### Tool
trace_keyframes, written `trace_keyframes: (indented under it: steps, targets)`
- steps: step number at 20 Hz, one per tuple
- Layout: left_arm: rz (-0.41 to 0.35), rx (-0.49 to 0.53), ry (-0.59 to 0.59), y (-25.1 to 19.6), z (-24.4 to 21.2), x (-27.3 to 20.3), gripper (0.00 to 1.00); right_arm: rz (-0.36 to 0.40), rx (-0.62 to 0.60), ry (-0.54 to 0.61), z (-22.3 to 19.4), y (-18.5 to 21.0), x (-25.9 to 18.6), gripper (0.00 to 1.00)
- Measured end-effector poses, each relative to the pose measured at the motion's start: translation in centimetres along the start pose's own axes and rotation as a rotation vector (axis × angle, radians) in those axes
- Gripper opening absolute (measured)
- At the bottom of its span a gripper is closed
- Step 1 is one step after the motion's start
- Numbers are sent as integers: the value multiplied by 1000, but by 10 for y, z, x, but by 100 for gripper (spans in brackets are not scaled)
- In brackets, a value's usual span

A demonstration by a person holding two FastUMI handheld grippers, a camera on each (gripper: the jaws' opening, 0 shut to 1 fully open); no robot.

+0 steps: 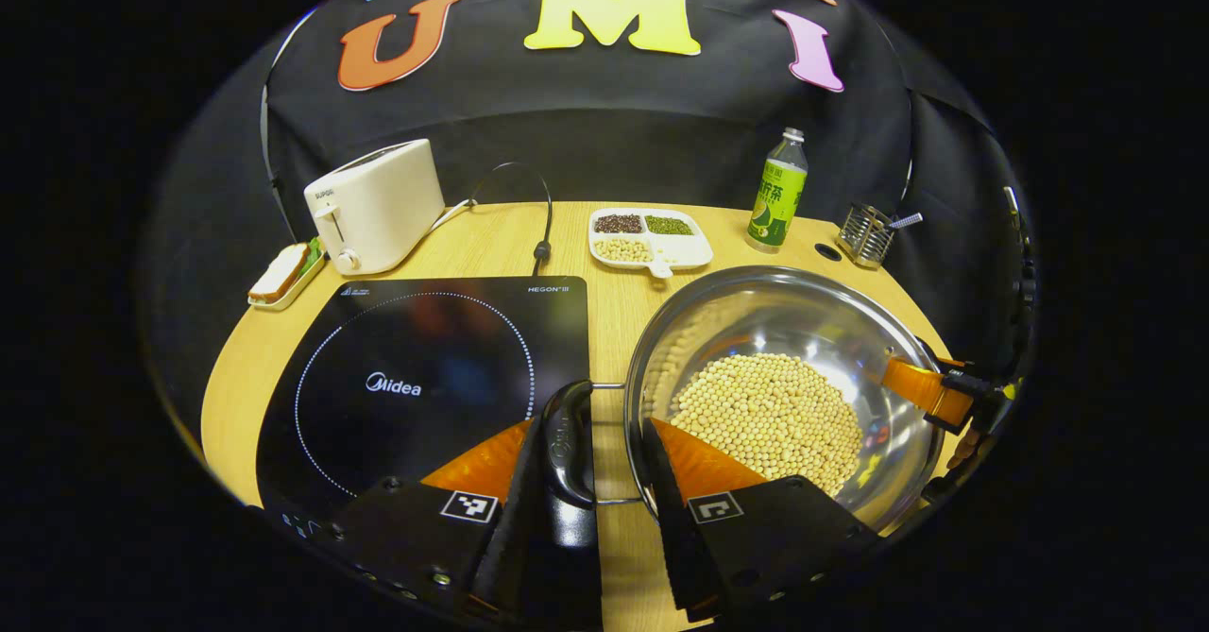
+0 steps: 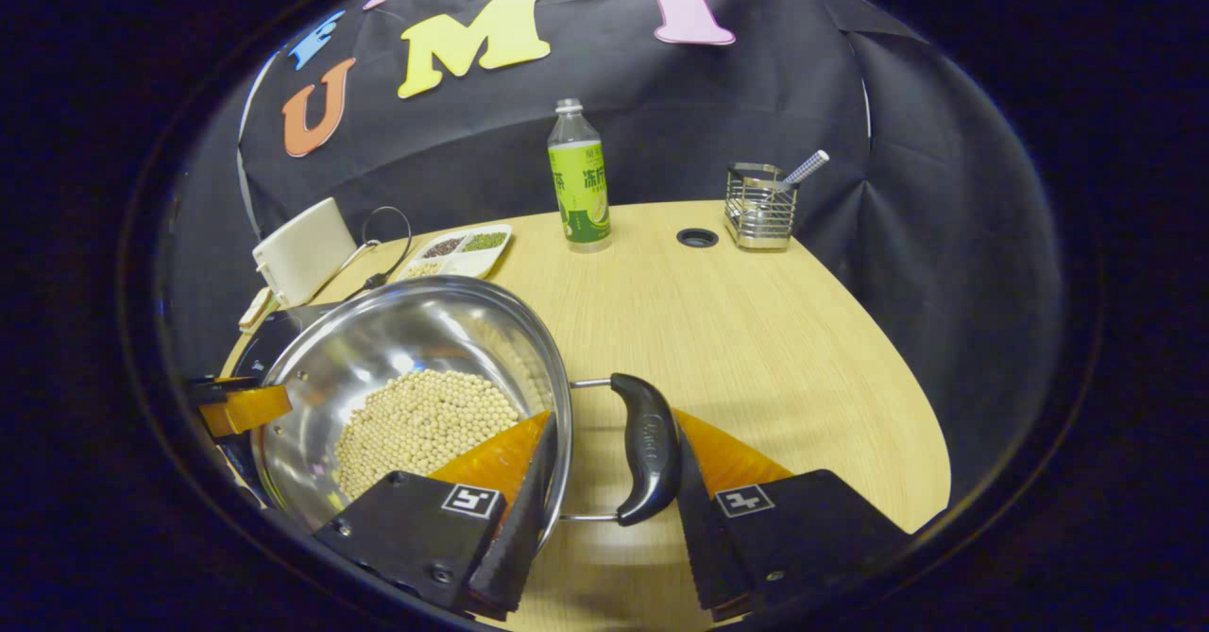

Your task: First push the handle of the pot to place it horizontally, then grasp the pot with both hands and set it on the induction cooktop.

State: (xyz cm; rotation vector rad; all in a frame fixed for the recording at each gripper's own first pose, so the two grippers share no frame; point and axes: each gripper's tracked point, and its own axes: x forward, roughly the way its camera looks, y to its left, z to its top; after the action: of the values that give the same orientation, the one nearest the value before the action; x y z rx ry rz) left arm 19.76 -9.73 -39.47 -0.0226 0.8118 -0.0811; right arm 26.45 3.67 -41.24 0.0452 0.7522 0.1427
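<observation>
A steel pot holding soybeans rests on the wooden table just right of the black induction cooktop. The pot's left black handle lies crosswise between the fingers of my left gripper; one finger touches the handle's outer side and the other sits inside the rim. In the right gripper view, my right gripper grips the opposite handle the same way, with one finger inside the pot over the beans. My right gripper's orange finger shows at the pot's far rim.
At the back of the table stand a cream toaster, a divided dish of beans, a green bottle and a wire holder. A small dish with a sandwich sits left of the cooktop. Bare tabletop lies right of the pot.
</observation>
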Motion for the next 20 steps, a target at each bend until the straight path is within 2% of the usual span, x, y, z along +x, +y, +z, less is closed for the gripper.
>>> trace_keyframes:
  steps: [4, 8, 20]
  targets:
    - [9, 42, 29, -1, -4, -2, 57, -4, -10, 18, -2, -1, -6, 65]
    - [-2, 34, 37, -12, -12, -25, 57, -6, 9, 30, -8, -10, -30, 63]
    - [-83, 48, -71, -38, 11, -108, 57, -59, 28, -66, 13, -26, -141, 64]
